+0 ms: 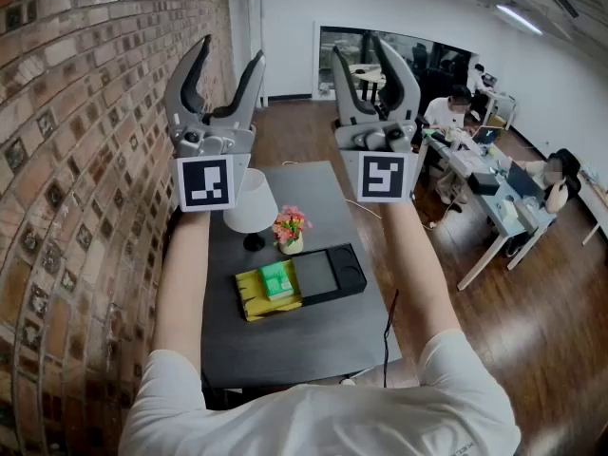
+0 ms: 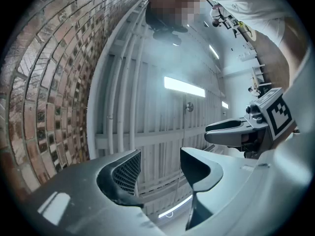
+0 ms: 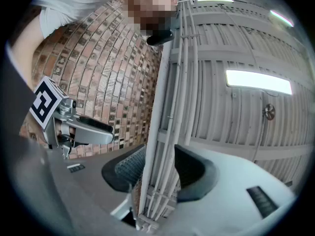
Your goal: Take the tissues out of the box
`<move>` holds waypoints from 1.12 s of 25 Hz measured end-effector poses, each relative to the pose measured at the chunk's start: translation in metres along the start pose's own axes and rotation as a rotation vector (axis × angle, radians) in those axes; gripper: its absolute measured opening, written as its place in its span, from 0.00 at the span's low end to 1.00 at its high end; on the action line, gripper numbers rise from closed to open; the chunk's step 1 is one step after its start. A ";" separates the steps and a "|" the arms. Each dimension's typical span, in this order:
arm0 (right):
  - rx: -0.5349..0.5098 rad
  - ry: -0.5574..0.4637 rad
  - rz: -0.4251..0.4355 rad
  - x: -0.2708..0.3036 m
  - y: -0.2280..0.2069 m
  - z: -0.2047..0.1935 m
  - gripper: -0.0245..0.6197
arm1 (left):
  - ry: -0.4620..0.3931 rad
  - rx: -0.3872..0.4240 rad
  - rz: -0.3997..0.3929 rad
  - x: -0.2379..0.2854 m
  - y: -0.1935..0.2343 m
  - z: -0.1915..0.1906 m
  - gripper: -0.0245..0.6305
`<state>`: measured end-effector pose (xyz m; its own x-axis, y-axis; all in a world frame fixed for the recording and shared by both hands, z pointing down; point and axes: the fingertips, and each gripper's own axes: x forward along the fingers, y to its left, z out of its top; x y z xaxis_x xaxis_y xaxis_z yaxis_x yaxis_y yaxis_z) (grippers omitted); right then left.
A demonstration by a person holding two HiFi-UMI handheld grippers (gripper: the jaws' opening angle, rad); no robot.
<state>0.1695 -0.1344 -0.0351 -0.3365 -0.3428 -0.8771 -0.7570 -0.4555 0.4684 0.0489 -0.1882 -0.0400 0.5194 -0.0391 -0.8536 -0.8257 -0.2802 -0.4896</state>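
On the dark table point(image 1: 313, 335) below my hands lies a yellow box point(image 1: 255, 302) with a green pack point(image 1: 276, 279) in it, beside a black tray point(image 1: 330, 274). I cannot make out any tissue from here. Both grippers are held high above the table with their jaws pointing upward, far from the box. My left gripper point(image 1: 231, 50) point(image 2: 160, 156) stands open with nothing between its jaws. My right gripper point(image 1: 361, 46) point(image 3: 157, 163) is open and empty too. Each gripper view looks at the ceiling and wall and catches the other gripper at its side.
A white lamp point(image 1: 249, 202) and a small pot of flowers point(image 1: 290, 228) stand at the table's far end. A brick wall point(image 1: 76, 160) runs along the left. Office desks point(image 1: 494, 198) with seated people are to the right, across a wooden floor.
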 end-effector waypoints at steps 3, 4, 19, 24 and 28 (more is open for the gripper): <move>-0.024 0.008 0.005 -0.002 -0.005 -0.004 0.32 | -0.008 -0.016 -0.011 0.003 -0.007 -0.004 0.41; -0.029 0.015 0.007 -0.003 -0.007 -0.005 0.32 | -0.011 -0.021 -0.016 0.003 -0.010 -0.006 0.41; -0.156 0.131 0.092 -0.053 -0.025 -0.028 0.32 | 0.022 -0.039 -0.120 -0.009 -0.059 -0.028 0.40; -0.131 0.149 0.096 -0.068 -0.018 -0.034 0.32 | 0.081 -0.051 -0.136 -0.031 -0.063 -0.045 0.40; -0.102 0.189 0.110 -0.084 -0.010 -0.044 0.32 | 0.117 -0.064 -0.136 -0.049 -0.064 -0.054 0.40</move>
<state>0.2298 -0.1371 0.0390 -0.2958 -0.5384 -0.7891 -0.6577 -0.4843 0.5769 0.0881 -0.2198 0.0432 0.6502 -0.1075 -0.7521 -0.7327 -0.3506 -0.5833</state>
